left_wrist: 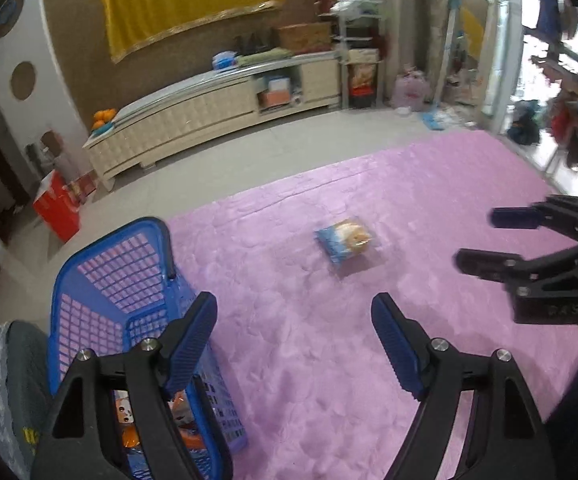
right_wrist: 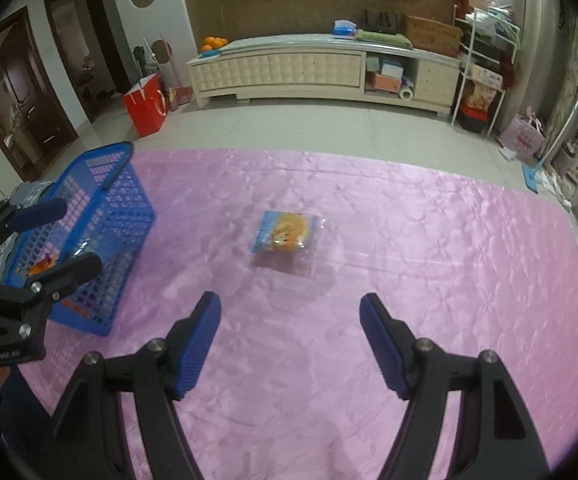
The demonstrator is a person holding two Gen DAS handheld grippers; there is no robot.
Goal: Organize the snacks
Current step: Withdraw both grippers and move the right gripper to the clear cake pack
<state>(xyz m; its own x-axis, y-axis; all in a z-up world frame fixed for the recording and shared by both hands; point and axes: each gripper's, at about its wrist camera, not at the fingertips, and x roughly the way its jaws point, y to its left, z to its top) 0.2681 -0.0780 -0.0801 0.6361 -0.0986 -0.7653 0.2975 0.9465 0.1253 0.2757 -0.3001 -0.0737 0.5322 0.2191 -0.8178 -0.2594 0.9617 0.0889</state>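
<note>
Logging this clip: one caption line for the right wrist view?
Right gripper open above pink cloth, snack pack ahead, blue basket at left near the open left gripper.

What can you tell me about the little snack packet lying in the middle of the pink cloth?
The small clear plastic snack packet has a light blue printed side and shows a round golden-brown cake or bun inside. It looks sealed and lies flat on the shiny pink quilted cloth, slightly skewed, with nothing else touching it. It sits apart from the blue plastic lattice basket, ahead of both open grippers, left gripper and right gripper.
</note>
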